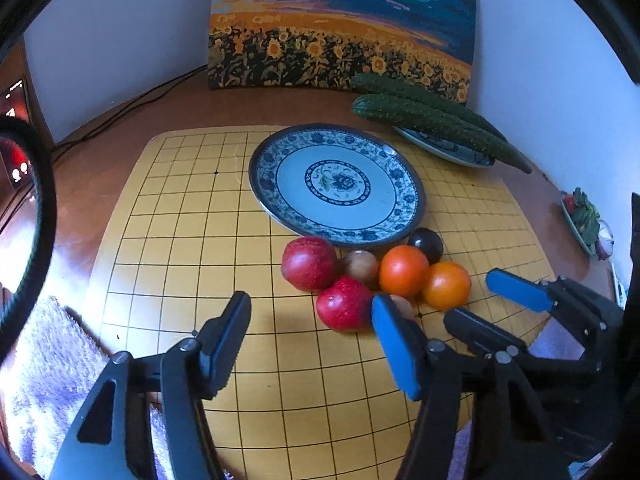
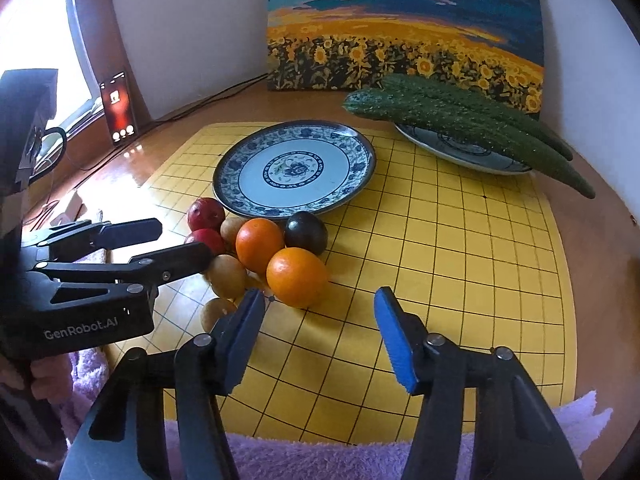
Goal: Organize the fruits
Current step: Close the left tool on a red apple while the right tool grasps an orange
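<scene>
A pile of fruit lies on the yellow grid mat in front of an empty blue-and-white plate (image 1: 336, 184) (image 2: 294, 168): two red apples (image 1: 309, 263) (image 1: 344, 304), two oranges (image 1: 404, 270) (image 2: 296, 277), a dark plum (image 1: 426, 244) (image 2: 306, 233) and several small brown fruits (image 2: 226, 276). My left gripper (image 1: 312, 328) is open and empty, just short of the near apple; it also shows in the right wrist view (image 2: 176, 240). My right gripper (image 2: 320, 320) is open and empty, just in front of the near orange; it also shows in the left wrist view (image 1: 480, 300).
Two cucumbers (image 2: 472, 128) lie on a second plate (image 2: 460, 148) at the back right. A sunflower painting (image 1: 340, 24) leans on the wall behind. A phone (image 2: 118, 106) stands at the left. A purple towel (image 2: 320, 456) lies along the near edge. A small dish of vegetables (image 1: 584, 220) sits far right.
</scene>
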### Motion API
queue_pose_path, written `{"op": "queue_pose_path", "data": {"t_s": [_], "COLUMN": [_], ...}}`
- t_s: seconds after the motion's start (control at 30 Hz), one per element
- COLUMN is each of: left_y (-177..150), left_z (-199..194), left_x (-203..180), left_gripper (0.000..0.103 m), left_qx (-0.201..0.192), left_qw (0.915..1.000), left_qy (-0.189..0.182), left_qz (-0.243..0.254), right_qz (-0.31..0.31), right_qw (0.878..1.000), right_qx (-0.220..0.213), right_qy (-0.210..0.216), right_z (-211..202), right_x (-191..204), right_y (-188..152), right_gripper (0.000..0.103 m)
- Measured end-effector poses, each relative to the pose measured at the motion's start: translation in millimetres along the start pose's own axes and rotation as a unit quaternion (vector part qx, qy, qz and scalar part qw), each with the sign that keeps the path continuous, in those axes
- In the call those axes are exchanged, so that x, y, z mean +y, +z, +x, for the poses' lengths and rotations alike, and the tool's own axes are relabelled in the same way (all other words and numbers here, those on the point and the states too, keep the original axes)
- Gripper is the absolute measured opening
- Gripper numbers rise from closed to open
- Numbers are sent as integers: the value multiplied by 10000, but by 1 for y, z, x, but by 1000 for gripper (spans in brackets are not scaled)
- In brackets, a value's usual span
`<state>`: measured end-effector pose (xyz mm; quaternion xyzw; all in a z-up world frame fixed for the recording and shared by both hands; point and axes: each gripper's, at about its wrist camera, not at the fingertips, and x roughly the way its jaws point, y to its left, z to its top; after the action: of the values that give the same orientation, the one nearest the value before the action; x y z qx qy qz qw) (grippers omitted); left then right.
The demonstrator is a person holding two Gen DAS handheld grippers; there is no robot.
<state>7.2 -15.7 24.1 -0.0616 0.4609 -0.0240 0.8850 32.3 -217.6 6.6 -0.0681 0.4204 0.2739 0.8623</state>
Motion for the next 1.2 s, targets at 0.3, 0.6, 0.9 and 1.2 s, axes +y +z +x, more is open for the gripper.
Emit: {"op": "queue_pose_path", "data": {"t_s": [0.3, 0.6, 0.9, 1.2], "left_y": [-1, 0, 2, 1], "left_z": [-3, -3, 4, 4], "left_x": [3, 3, 0, -1], "left_gripper": [46, 46, 45, 33], "left_qx": [75, 66, 75, 78], "left_qw": [9992, 9991, 9986, 9980], "left_qy": [-328, -330, -414, -586], "left_qz": [-229, -272, -310, -236], "right_qz": [-38, -33, -42, -26], "right_qw": [10000, 9999, 9998, 9997], "right_qx": [2, 35, 56, 127], "right_qy": [67, 137, 177, 209], "right_z": [1, 5, 8, 13], "right_x": [1, 1, 1, 3], "right_y": [3, 2, 2, 3], "right_gripper": [55, 53, 51, 45]}}
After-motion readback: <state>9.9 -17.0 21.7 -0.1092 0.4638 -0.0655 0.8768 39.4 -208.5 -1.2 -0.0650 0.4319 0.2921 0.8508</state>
